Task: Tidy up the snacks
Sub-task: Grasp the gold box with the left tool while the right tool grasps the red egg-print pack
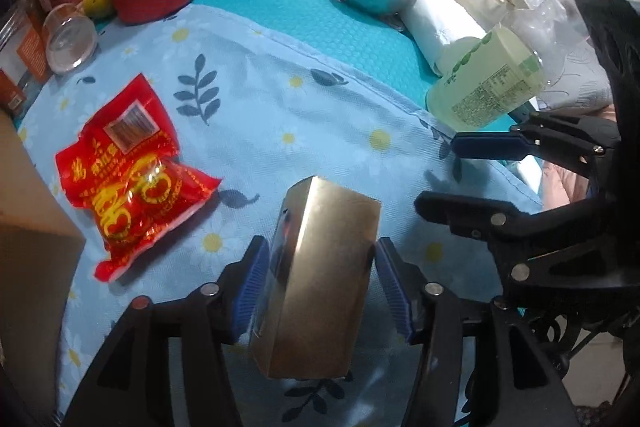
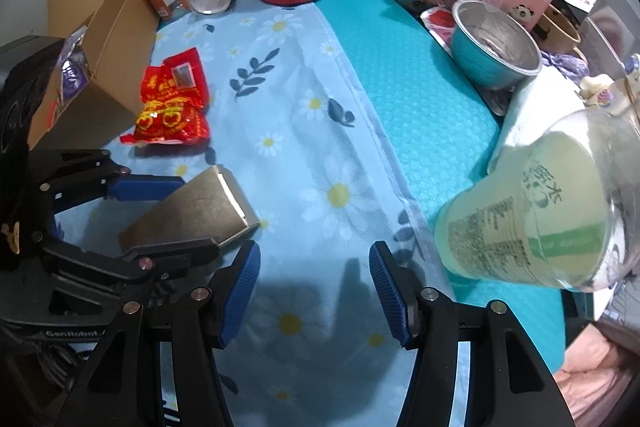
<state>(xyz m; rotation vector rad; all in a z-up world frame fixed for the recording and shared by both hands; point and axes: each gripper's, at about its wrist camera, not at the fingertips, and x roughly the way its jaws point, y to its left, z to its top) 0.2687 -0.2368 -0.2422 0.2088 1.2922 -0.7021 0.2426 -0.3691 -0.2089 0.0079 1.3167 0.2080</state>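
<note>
Left hand-held gripper (image 1: 316,291) straddles gold box (image 1: 320,267), pads apart | right hand-held gripper (image 2: 314,291) wide, empty

My left claw (image 1: 320,287) is matte black plastic: two angular arms built from linked bars, each tipped with a ribbed blue pad (image 1: 252,291). Round silver screw heads (image 1: 210,290) mark the joints, two to a finger. My right claw (image 2: 314,291) is the same make, with black linkages, blue ridged pads (image 2: 240,295) and bright pivot screws (image 2: 428,294). On the left unit's black body, seen from the right wrist camera, I read pale lettering, "GenRobot" (image 2: 74,334), and dark cable loops hang below it.
</note>
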